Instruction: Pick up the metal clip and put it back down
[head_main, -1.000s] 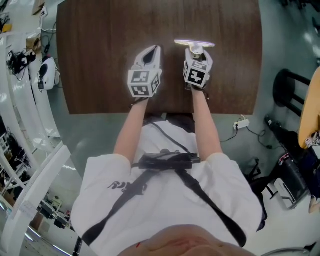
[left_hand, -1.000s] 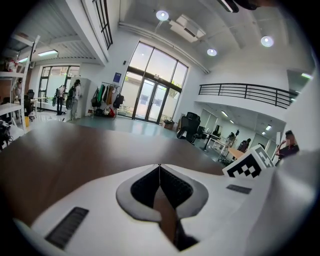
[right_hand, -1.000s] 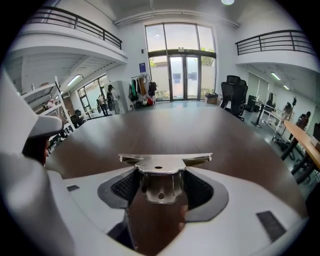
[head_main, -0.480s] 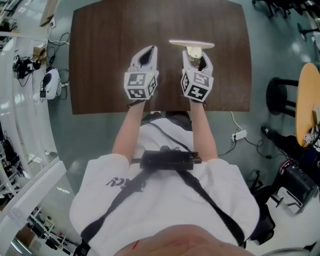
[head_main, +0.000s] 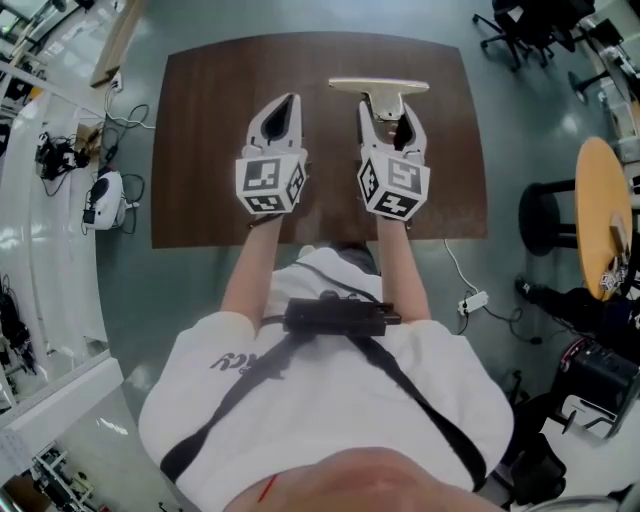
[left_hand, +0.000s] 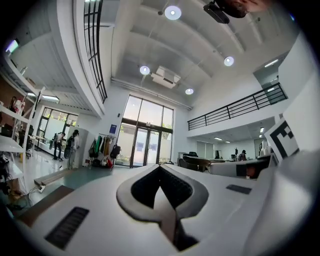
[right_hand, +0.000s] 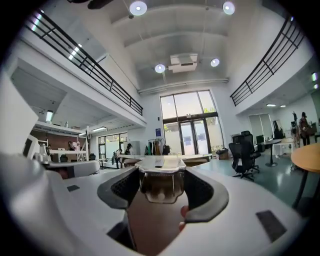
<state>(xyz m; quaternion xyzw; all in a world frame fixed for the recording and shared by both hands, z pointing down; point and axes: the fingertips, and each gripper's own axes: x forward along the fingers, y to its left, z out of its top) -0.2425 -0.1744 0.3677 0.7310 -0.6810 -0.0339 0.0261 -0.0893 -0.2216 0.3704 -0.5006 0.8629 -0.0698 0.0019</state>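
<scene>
The metal clip (head_main: 378, 90), a silvery piece with a wide flat bar across its far end, is held in the air above the brown table (head_main: 200, 150). My right gripper (head_main: 391, 108) is shut on its stem. In the right gripper view the clip (right_hand: 161, 182) fills the gap between the two dark pads, its flat top (right_hand: 160, 163) level with the tips. My left gripper (head_main: 283, 103) hovers beside it on the left, shut on nothing. The left gripper view shows its pads (left_hand: 197, 192) meeting at the tip, and it looks out into the hall.
A black stool (head_main: 545, 215) and a round yellow table (head_main: 605, 215) stand to the right of the brown table. Office chairs (head_main: 530, 30) are at the far right. A power strip (head_main: 470, 300) and cables lie on the floor near the table's front edge.
Both grippers have risen toward the head camera and look larger against the table. The clip has gone up with the right gripper. More floor shows round the table.
</scene>
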